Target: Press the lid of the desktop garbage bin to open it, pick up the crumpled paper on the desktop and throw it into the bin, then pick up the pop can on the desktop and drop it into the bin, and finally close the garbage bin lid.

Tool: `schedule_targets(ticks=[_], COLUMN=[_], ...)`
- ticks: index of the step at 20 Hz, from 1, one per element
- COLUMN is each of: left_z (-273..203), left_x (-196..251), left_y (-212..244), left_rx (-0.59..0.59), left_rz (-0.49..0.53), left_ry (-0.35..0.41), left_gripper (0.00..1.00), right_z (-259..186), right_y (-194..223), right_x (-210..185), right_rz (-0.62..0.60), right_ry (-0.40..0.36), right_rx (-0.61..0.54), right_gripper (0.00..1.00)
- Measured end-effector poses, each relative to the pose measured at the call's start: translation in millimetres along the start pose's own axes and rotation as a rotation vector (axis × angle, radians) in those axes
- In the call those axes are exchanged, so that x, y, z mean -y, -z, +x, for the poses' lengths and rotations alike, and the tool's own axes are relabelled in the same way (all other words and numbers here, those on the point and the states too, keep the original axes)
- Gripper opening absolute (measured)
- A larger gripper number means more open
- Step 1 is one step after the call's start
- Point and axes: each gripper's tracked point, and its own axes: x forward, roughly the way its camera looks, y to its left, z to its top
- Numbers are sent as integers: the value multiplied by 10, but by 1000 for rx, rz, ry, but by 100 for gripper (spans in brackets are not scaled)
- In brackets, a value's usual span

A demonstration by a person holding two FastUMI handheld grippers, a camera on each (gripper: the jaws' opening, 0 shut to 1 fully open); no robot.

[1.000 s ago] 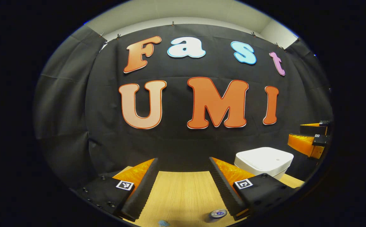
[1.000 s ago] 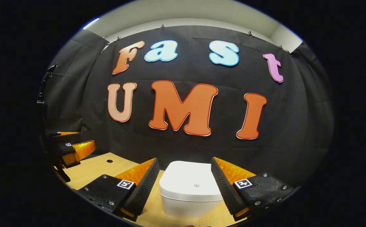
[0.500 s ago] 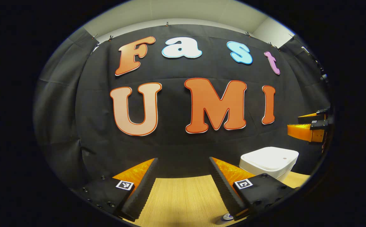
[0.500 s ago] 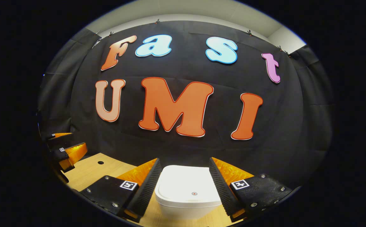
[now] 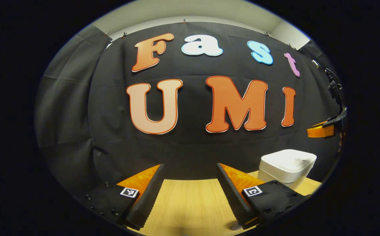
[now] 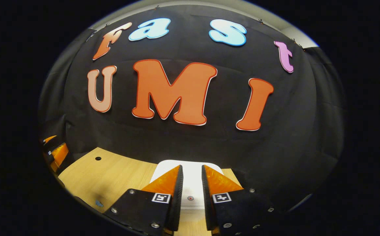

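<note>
Right gripper view puts your right claw (image 6: 192, 183) directly over the garbage bin (image 6: 190, 193): a white, rounded-corner box with its lid down flat and a small red dot on the lid showing in the slim gap between your two fingers. Those fingers are drawn nearly together with nothing pinched between them, and whether their tips touch the lid cannot be told. The bin sits toward the back of the light wooden tabletop (image 6: 111, 173), close to the black cloth wall. On the tabletop to your left you can see a small dark round hole (image 6: 98, 158) and, nearer the lower edge, a small bluish scrap (image 6: 99, 203) too small to identify. Your left claw (image 6: 54, 152) shows at the far left edge. Left gripper view has your left claw (image 5: 190, 183) spread wide above bare wood, holding nothing, with the garbage bin (image 5: 287, 165) off to its right, lid closed, and your right claw (image 5: 321, 131) hanging just above it.
</note>
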Motion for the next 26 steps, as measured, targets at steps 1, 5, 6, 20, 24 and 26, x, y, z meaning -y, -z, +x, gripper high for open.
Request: schedule_targets(ticks=[1,5,6,20,24,26], left_z=[-18,-144,-167,-514,-552,-551], left_x=[-50,-194,-217,-411,-420,-395], left_y=[35,150,175,470,497,479], left_rx=[-9,-35,-39,-123,-134,-135], left_rz=[2,22,29,63,59,63], left_ry=[-13,-55,-62,-128,-140,-136], left_gripper=[100,100,100,100,100,100], right_z=[29,138,163,241,256,264], right_y=[56,177,207,839,853,893], right_x=[27,50,50,-91,-89,-88], right_rz=[18,56,43,-4,11,17], right_ry=[1,-23,-29,-113,-119,-119], right_rx=[-33,-109,-123,-364,-368,-378], right_gripper=[28,8,6,1,1,1])
